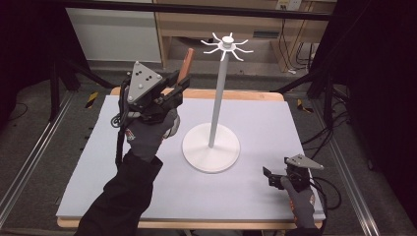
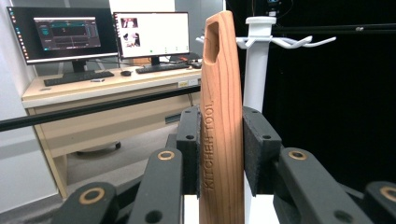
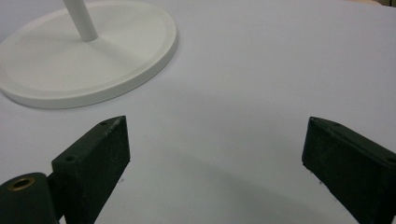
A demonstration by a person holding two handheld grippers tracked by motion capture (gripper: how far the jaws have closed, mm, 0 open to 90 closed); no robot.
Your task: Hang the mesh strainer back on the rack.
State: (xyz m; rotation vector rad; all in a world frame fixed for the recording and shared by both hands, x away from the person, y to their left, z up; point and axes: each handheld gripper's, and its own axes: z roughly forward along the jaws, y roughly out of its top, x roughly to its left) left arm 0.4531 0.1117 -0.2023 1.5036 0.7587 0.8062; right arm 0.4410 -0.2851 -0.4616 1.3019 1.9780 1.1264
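My left gripper is raised over the table's back left and is shut on a wooden kitchen tool that sticks up past its jaws. In the left gripper view the wooden handle, stamped "KITCHEN TOOL" and with a slot hole near its top, stands clamped between the two black pads. Just behind it rises the white hook stand. That stand has a round base mid-table and a ring of hooks on top. My right gripper rests low at the front right, open, nothing between its pads.
A pale lilac mat covers the wooden table. The stand's base lies ahead and left of the right gripper. A desk with two monitors and keyboards stands beyond the table. Black curtains hang on both sides.
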